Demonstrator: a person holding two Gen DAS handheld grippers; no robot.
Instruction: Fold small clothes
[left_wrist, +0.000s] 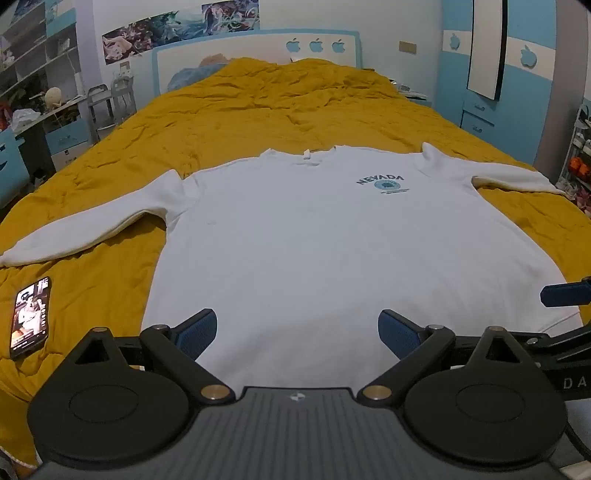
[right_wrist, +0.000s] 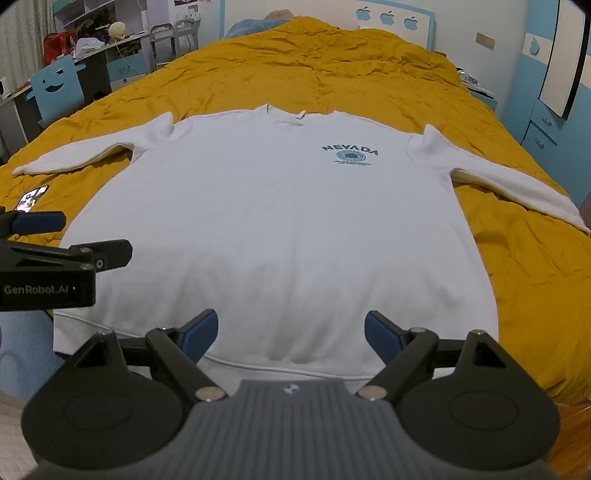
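- White sweatshirt (left_wrist: 314, 236): spread flat, sleeves out, on yellow bedspread (left_wrist: 258, 110).
- Phone (left_wrist: 31, 317): beside left sleeve.
- Left tool (left_wrist: 297, 332): jaws wide, empty.
- Right tool (right_wrist: 291, 332): jaws wide, empty.

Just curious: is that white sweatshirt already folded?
No, the white sweatshirt lies flat on the yellow bedspread, both sleeves spread out.

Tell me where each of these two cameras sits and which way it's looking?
Left wrist view: sits on the left gripper, looking down the bed over the white sweatshirt; its open blue fingers show, the phone alongside.
Right wrist view: sits on the right gripper, facing likewise; the left gripper shows at its edge.
Both share sweatshirt, bed, phone.
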